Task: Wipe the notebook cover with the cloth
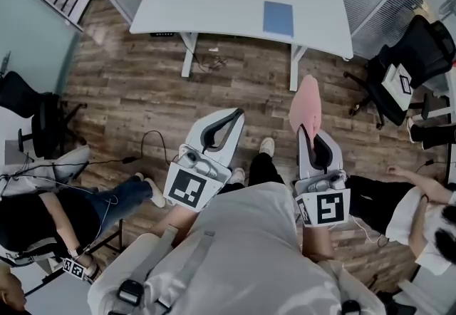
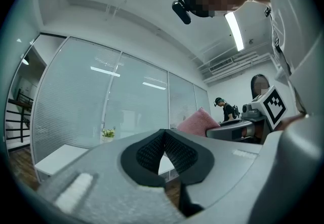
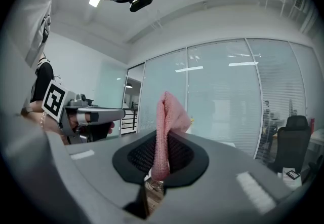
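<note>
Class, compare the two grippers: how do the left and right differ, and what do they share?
The right gripper clamps a pink cloth between its jaws; the left gripper holds nothing, jaws shut. In the head view the left gripper slants inward, while the right points straight ahead. Both are over the floor, short of the table.

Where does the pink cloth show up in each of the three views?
Head view: right of centre, the pink cloth sticks out from the right gripper.
Left gripper view: right of centre, at that gripper's tip.
Right gripper view: centre, clamped between the fingers.
Shared landmark: the right gripper, holding the cloth in all three.
</note>
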Tool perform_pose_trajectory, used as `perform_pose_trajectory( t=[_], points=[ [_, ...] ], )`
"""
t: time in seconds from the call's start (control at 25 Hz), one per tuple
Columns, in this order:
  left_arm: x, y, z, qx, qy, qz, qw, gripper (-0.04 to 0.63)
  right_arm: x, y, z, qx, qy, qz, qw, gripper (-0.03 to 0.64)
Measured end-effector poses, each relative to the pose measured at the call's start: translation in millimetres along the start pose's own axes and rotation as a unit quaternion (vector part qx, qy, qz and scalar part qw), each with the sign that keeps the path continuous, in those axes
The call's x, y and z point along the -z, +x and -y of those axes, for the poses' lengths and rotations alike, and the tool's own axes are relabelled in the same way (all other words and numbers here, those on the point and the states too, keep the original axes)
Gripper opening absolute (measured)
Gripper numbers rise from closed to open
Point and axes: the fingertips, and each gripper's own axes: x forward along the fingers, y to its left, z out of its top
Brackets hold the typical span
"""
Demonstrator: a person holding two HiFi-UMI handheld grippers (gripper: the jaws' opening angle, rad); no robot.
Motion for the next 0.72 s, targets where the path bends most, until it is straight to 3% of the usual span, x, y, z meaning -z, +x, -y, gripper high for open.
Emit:
perform_pose_trajectory(
  t=[0.4, 0.72],
  points=[
    [14.3, 78.3, -26.6, 0.002, 0.008, -0.006, 0.9999, 0.0, 13.2, 51.0, 60.5, 0.007, 0.006, 0.004, 1.0, 0.023],
    [18.0, 188.8, -31.7, 0.014, 0.019, -0.01, 0.9997, 0.0, 19.3, 93.8, 161.2, 0.025, 0.016, 0.013, 0.999, 0.023]
  ],
)
